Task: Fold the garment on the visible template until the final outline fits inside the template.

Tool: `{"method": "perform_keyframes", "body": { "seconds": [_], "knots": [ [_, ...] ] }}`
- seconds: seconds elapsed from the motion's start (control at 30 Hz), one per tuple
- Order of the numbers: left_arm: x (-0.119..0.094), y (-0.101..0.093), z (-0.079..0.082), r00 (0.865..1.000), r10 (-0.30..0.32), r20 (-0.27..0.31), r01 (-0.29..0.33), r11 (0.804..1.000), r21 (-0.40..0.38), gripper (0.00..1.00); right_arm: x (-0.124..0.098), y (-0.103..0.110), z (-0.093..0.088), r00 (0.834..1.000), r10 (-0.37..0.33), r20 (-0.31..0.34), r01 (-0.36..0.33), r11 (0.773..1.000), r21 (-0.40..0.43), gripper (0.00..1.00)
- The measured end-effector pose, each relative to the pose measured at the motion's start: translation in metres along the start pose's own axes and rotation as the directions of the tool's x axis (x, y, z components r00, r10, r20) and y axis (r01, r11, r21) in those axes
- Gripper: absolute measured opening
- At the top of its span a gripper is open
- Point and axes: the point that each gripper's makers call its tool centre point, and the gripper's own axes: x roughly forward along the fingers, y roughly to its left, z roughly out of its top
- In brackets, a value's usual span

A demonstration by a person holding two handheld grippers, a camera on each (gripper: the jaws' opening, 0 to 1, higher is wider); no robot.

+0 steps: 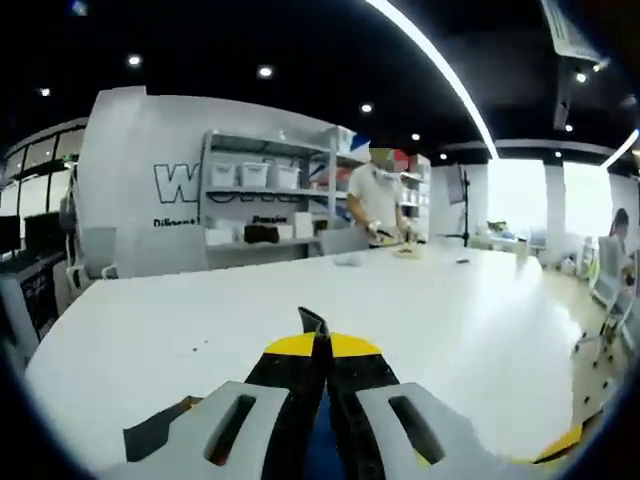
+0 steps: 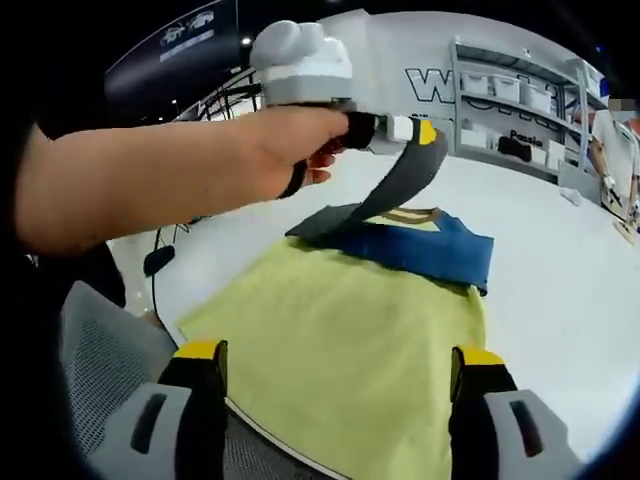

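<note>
Wall lettering partly behind shelving; garment front under yellow template, itself cut off below.

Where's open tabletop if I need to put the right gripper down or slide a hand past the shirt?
Bare white table lies beyond the blue garment and beside the yellow template, toward the shelves. The left gripper view shows wide bare tabletop ahead too. It is crowded over the garment's dark sleeve, which the left gripper lifts.

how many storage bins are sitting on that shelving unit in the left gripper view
3 white bins on the upper shelf of the shelving unit: left bin, middle bin, right bin. Lower shelves hold other items too small to identify, so more may be hidden.
</note>
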Motion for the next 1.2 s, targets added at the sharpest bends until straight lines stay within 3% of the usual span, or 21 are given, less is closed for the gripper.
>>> {"method": "perform_keyframes", "body": {
  "seconds": [0.2, 0.33, 0.43, 0.53, 0.63, 0.73, 0.9, 1.0, 1.1, 1.13, 1.17, 1.2],
  "knots": [
    [0.015, -0.025, -0.050, 0.994, -0.023, -0.105, 0.029, 0.998, 0.063, 0.00, -0.001, -0.002, -0.003, 1.000, -0.003, -0.011, 0.003, 1.000, 0.008, 0.91],
    [0.019, -0.041, -0.074, 0.984, -0.045, -0.171, 0.059, 0.995, 0.081, 0.00, -0.001, -0.003, -0.005, 1.000, -0.004, -0.018, 0.005, 1.000, 0.013, 0.90],
    [0.021, -0.046, -0.079, 0.981, -0.057, -0.184, 0.074, 0.994, 0.084, 0.00, 0.000, -0.002, -0.005, 1.000, -0.003, -0.021, 0.003, 1.000, 0.012, 0.89],
    [0.022, -0.059, -0.098, 0.963, -0.102, -0.248, 0.117, 0.992, 0.049, 0.00, 0.000, -0.003, -0.006, 1.000, -0.003, -0.025, 0.004, 1.000, 0.012, 0.89],
    [0.023, -0.065, -0.102, 0.961, -0.123, -0.247, 0.133, 0.991, 0.026, 0.09, 0.001, -0.004, -0.006, 1.000, -0.004, -0.027, 0.005, 1.000, 0.015, 0.88],
    [0.021, -0.076, -0.103, 0.955, -0.165, -0.246, 0.163, 0.986, -0.028, 0.23, 0.001, -0.003, -0.007, 1.000, -0.004, -0.030, 0.004, 1.000, 0.013, 0.88],
    [0.017, -0.082, -0.107, 0.946, -0.198, -0.258, 0.184, 0.980, -0.077, 0.20, 0.002, -0.003, -0.007, 0.999, -0.002, -0.033, 0.002, 1.000, 0.009, 0.87],
    [0.014, -0.088, -0.122, 0.920, -0.234, -0.315, 0.204, 0.971, -0.125, 0.19, 0.002, -0.002, -0.008, 0.999, -0.001, -0.035, 0.001, 1.000, 0.006, 0.87],
    [0.013, -0.089, -0.133, 0.908, -0.241, -0.344, 0.198, 0.968, -0.154, 0.25, 0.002, -0.002, -0.008, 0.999, -0.002, -0.036, 0.002, 1.000, 0.004, 0.87],
    [0.011, -0.091, -0.142, 0.891, -0.254, -0.375, 0.196, 0.963, -0.186, 0.28, 0.002, -0.002, -0.008, 0.999, -0.002, -0.036, 0.002, 1.000, 0.005, 0.87],
    [0.009, -0.091, -0.146, 0.886, -0.253, -0.388, 0.185, 0.961, -0.206, 0.28, 0.002, -0.002, -0.008, 0.999, -0.002, -0.036, 0.002, 1.000, 0.005, 0.87],
    [0.013, -0.090, -0.137, 0.908, -0.252, -0.333, 0.204, 0.963, -0.175, 0.28, 0.002, -0.002, -0.008, 0.999, -0.003, -0.037, 0.003, 1.000, 0.004, 0.87]
  ]
}}
